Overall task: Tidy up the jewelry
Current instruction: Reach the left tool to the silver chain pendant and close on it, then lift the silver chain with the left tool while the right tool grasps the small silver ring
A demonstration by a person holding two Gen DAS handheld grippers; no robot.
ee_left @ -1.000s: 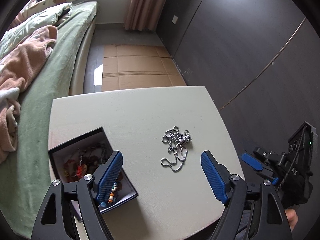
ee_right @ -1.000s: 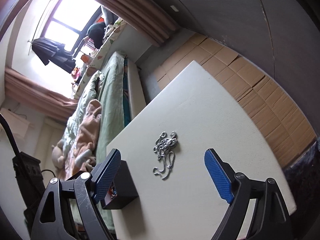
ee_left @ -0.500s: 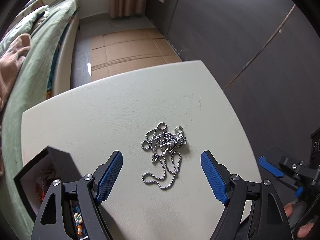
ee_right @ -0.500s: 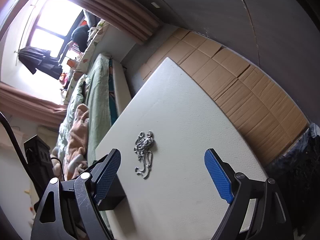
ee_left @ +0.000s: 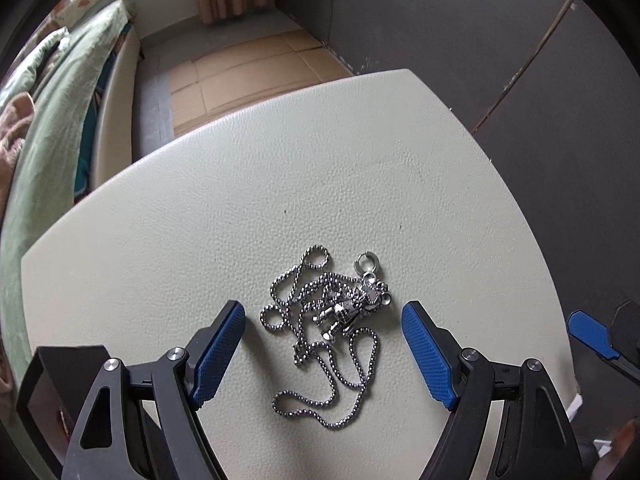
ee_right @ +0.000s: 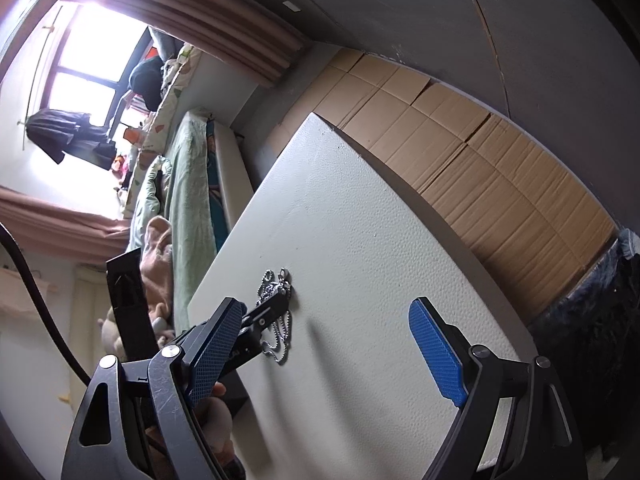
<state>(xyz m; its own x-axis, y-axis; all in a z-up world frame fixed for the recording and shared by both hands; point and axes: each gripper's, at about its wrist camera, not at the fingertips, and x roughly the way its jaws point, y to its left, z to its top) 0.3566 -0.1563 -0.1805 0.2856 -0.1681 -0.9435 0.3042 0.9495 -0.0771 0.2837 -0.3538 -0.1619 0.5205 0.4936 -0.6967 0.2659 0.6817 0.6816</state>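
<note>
A tangled silver chain necklace (ee_left: 332,320) with a small metal pendant lies on the cream table (ee_left: 240,200). My left gripper (ee_left: 324,356) is open, low over the table, with its blue pads on either side of the necklace. The necklace also shows in the right wrist view (ee_right: 278,316), partly hidden behind the left gripper's finger. My right gripper (ee_right: 328,354) is open and empty, to the right of the necklace above the table. A black jewelry box (ee_left: 52,384) sits at the table's left front, mostly hidden behind the left finger.
A bed with green bedding (ee_left: 52,112) runs along the table's left side. Cardboard sheets (ee_left: 248,68) cover the floor beyond the table. A dark wall (ee_left: 460,20) stands to the right. The right gripper's blue fingertip (ee_left: 588,332) shows at the right edge.
My left gripper has moved right from the box and down toward the necklace, which now lies between its pads. The right gripper has shifted right; the left gripper now enters its view.
</note>
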